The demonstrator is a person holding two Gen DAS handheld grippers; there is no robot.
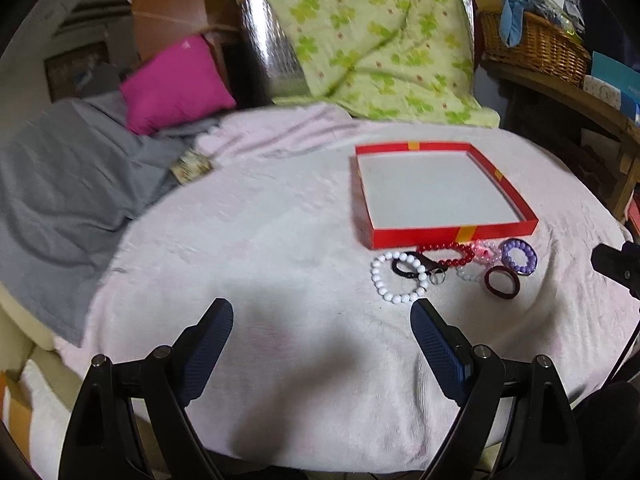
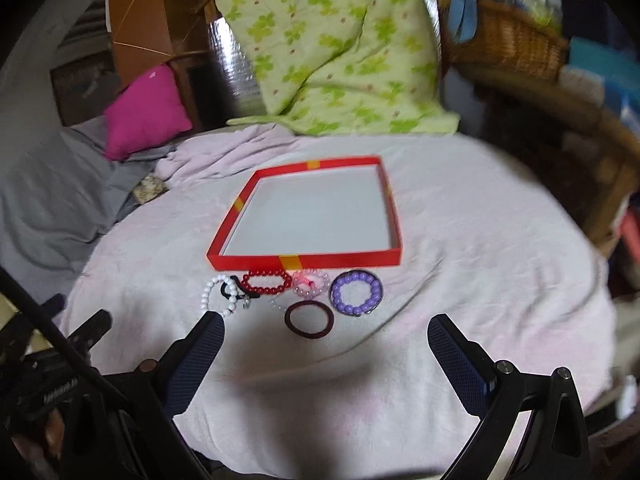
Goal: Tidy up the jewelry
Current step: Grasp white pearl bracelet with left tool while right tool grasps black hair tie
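A shallow red box (image 1: 452,236) (image 2: 340,259) with a white floor lies empty on the pale pink blanket. Just in front of it sit a white bead bracelet (image 1: 378,280) (image 2: 209,292), a black keyring strap (image 1: 404,270) (image 2: 229,291), a red bead bracelet (image 1: 460,258) (image 2: 266,289), a pink clear bracelet (image 1: 482,251) (image 2: 310,285), a purple bead bracelet (image 1: 519,255) (image 2: 356,293) and a maroon hair tie (image 1: 502,283) (image 2: 309,319). My left gripper (image 1: 322,324) is open, left of and nearer than the jewelry. My right gripper (image 2: 326,340) is open, just short of the hair tie.
The blanket covers a round table (image 1: 260,240) (image 2: 480,240). Behind it are a grey cloth (image 1: 68,184), a magenta pillow (image 1: 172,84) (image 2: 146,114), a green clover quilt (image 1: 380,36) (image 2: 340,48) and a wicker basket (image 1: 536,48) (image 2: 508,40) on a wooden shelf at the right.
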